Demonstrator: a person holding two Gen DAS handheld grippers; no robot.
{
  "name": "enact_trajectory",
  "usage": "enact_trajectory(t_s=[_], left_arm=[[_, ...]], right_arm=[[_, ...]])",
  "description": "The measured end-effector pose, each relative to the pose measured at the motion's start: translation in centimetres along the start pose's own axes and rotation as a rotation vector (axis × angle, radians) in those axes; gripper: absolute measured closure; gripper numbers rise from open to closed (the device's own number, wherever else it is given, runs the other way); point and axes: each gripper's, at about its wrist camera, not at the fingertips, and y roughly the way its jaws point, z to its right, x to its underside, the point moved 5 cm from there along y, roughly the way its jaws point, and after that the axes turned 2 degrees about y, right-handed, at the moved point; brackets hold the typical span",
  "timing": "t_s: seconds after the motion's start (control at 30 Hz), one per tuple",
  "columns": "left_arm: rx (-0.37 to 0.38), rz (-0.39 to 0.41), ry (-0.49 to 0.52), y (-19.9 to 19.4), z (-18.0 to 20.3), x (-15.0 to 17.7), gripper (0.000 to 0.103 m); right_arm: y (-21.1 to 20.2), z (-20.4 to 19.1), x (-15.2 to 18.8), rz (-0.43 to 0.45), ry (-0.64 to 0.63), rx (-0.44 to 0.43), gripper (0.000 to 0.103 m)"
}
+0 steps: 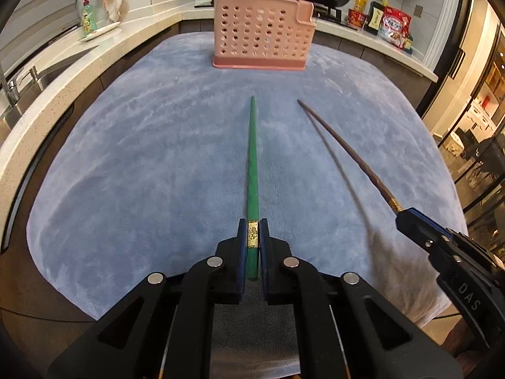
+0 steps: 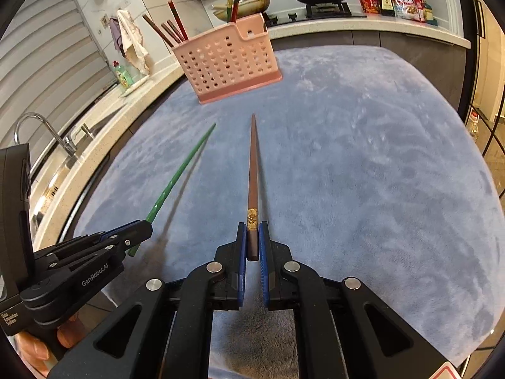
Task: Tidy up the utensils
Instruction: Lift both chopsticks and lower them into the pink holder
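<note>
Both grippers loaded, one chopstick each. Left gripper (image 1: 252,237) is clamped on the butt end of the green chopstick (image 1: 253,158), gold band right btwn the blue pads, shaft running straight to 12 o'clock in the left wrist view. Right gripper (image 2: 252,240) is clenched the same way on the brown chopstick (image 2: 252,170), tip also at 12 in its own view. Both sticks look clear of the blue cloth (image 1: 142,145), faint shadows under them.

Pink holder (image 1: 263,31) stands at 12 o'clock on the far side of the cloth, well apart from both tips; other chopsticks already poke out of it, red/brown at its left end, red/green at the right.

Step in hand, I'd say: pickup done, carry to holder starting. Next move calls for bringing each tip over the holder's open top, tipping the sticks more upright, then letting go w/o the two shafts crossing; which compartment suits each colour can't be told for sure
</note>
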Motion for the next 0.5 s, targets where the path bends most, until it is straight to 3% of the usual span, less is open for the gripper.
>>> enact_trajectory(t_s=[0.33,0.5], left_arm=[[0.023,0.089,-0.058,-4.0,-1.9,-4.9,0.096],[-0.014,0.149,-0.061,-5.5,-3.0,-8.9,0.096]], right_arm=[[-5.8,-1.4,-7.0,0.167,-0.012,-0.042,0.096],[-7.1,-1.8,-10.8,0.223,0.000,-0.071,0.096]])
